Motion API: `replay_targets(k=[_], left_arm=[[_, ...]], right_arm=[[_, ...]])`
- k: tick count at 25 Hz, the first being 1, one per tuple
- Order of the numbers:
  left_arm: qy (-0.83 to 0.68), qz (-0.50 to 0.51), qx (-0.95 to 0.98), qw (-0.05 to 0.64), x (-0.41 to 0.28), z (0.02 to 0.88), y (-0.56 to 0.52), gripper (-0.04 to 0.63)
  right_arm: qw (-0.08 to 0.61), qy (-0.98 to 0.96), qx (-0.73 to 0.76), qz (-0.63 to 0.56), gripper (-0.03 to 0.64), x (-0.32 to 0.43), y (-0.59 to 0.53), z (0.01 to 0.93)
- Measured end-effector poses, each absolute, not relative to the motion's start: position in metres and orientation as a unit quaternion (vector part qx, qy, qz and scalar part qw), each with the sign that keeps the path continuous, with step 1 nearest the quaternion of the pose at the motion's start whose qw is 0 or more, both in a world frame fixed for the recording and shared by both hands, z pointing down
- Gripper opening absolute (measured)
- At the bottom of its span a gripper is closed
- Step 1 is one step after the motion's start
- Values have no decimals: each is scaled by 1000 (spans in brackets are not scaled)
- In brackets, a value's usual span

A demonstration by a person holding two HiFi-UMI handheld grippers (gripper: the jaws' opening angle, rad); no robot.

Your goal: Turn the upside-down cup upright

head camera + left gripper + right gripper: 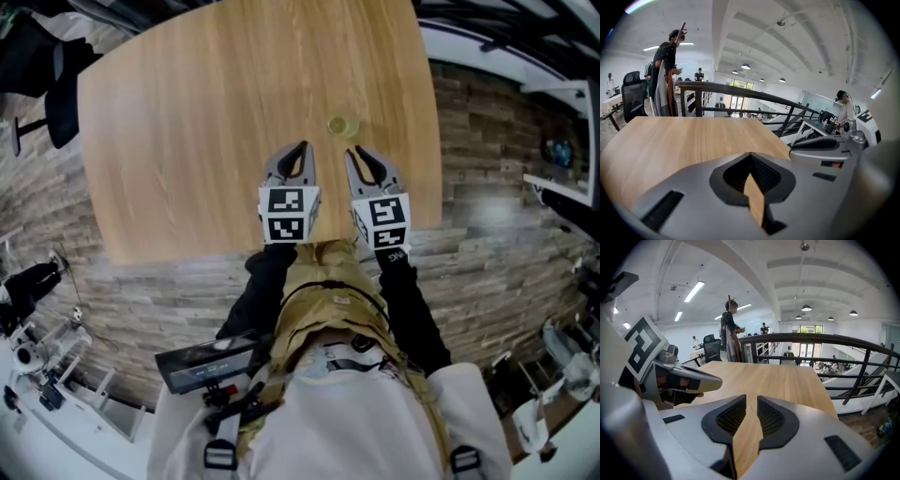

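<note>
While your left tongs (305, 148) sit pinched together and right tongs (353, 153) show a bare slit, both empty, the cup (343, 125) stands at 12 o'clock just past the right tips. Rim up or down unclear; check before gripping.

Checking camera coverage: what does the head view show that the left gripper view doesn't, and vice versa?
Head view only: the cup, standing on the table ahead of both grippers, and the wearer's body.
Left gripper view only: the railing, a standing person and the ceiling lights.
Both: the wooden table, the left hand-held gripper and the right hand-held gripper.
</note>
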State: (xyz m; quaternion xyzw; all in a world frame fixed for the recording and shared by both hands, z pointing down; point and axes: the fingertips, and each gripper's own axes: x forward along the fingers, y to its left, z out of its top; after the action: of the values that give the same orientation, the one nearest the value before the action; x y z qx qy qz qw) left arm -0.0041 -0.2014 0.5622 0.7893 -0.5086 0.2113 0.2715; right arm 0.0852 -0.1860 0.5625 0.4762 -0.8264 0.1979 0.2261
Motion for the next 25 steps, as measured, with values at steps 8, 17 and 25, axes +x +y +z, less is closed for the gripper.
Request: replay_targets(k=[8, 17, 25], left_arm=[[-503, 233, 778, 296, -1, 597, -206, 0], [-507, 242, 768, 308, -5, 616, -216, 0], [-509, 243, 765, 311, -6, 624, -220, 0]], right_arm=[[250, -815, 466, 236, 228, 88, -201, 606], [285, -798, 464, 259, 353, 90, -220, 648], [299, -802, 452, 249, 384, 85, -237, 664]])
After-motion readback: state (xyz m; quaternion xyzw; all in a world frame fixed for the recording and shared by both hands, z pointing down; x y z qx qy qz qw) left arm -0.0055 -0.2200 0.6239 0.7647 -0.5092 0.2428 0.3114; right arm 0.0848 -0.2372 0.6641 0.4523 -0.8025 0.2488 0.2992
